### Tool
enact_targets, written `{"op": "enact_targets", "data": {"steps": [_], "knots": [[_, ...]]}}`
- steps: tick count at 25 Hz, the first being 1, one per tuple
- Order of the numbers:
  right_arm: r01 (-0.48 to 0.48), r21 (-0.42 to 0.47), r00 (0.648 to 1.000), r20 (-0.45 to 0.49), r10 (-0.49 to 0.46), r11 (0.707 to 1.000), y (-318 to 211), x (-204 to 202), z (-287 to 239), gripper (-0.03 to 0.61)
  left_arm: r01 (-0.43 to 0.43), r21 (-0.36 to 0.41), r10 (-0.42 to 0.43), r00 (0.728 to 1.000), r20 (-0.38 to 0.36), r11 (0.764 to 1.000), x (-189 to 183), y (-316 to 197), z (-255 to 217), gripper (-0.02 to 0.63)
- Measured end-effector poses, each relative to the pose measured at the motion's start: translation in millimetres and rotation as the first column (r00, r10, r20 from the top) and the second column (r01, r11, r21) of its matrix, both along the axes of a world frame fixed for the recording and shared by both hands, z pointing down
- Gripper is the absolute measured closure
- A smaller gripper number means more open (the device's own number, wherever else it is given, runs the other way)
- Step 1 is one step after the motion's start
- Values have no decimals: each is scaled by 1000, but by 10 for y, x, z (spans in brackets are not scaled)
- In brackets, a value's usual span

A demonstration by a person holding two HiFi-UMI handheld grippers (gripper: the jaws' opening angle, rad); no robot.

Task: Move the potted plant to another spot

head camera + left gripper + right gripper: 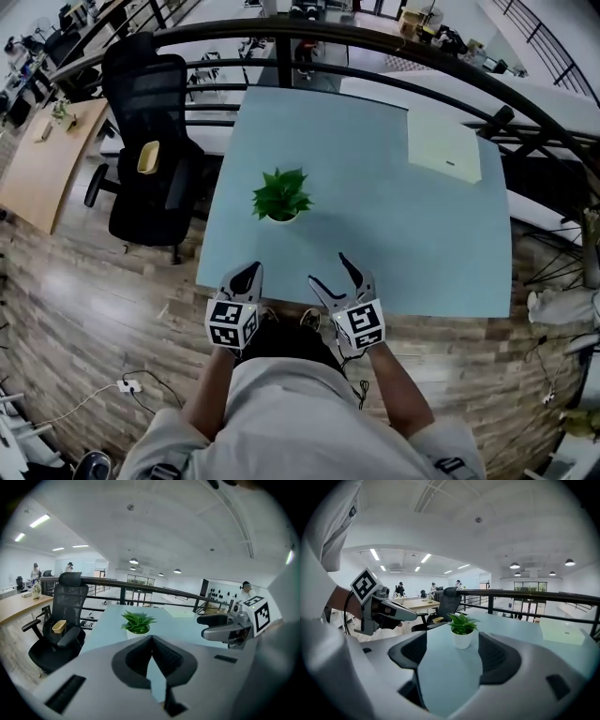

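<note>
Potted plant (281,199), upright mid-table (394,225), well ahead of both tools: judged light, leaves soft, white pot (281,217) rigid, best clasped round its wall; right gripper (330,272) parted, empty; left gripper (246,272) closed.

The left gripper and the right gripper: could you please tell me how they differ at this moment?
The left gripper has its jaws together; the right gripper has its jaws apart. The left gripper view shows the potted plant above its closed tips, while the right gripper view frames the potted plant, still far off, in its open gap. Both are empty and hover at the near edge of the table, short of the potted plant.
</note>
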State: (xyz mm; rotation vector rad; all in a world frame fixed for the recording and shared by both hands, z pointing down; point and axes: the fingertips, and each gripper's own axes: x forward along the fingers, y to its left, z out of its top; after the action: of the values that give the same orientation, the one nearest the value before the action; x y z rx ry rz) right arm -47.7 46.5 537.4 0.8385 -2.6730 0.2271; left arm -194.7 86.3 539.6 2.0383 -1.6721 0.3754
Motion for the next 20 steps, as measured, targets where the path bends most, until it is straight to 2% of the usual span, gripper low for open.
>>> {"op": "enact_targets", "data": {"steps": [10, 20], "knots": [[101, -51, 993, -58, -104, 994, -411, -454, 502, 178, 69, -98, -70, 997, -14, 993, -369, -297, 477, 601], [126, -83, 980, -142, -137, 989, -885, -876, 925, 128, 57, -142, -61, 998, -26, 988, -565, -600, 816, 601]]}}
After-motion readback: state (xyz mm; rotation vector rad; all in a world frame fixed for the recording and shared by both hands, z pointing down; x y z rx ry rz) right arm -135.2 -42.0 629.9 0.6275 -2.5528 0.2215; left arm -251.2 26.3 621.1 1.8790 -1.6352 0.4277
